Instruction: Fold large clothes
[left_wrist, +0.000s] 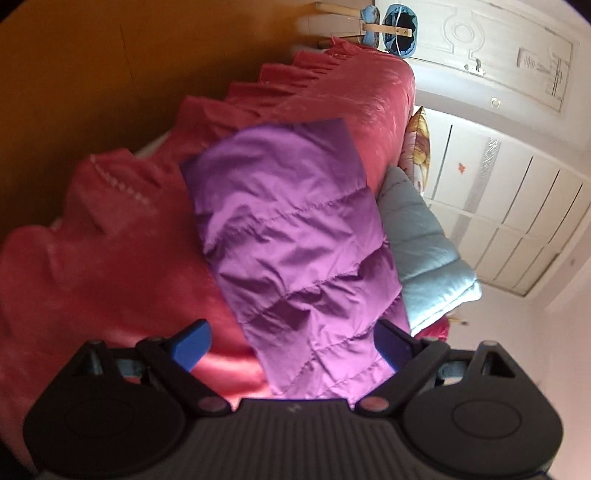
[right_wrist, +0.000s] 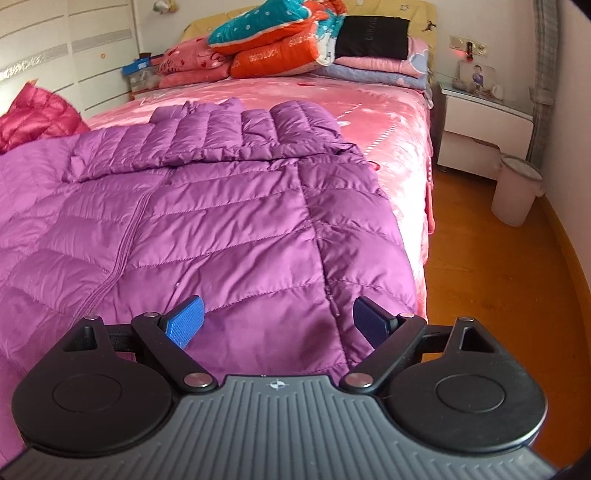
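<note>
A purple quilted down jacket lies spread front-up on the pink bedspread, zipper running down its middle, hood and one sleeve folded across the top. My right gripper is open and empty just above the jacket's lower hem. In the left wrist view, tilted sideways, a long purple part of the jacket lies on the red-pink bedspread. My left gripper is open over that part's near end, holding nothing.
Pillows and folded quilts are piled at the headboard. A red down jacket lies at the bed's left. A light blue folded garment lies beside the purple one. A nightstand and bin stand on the wooden floor at the right.
</note>
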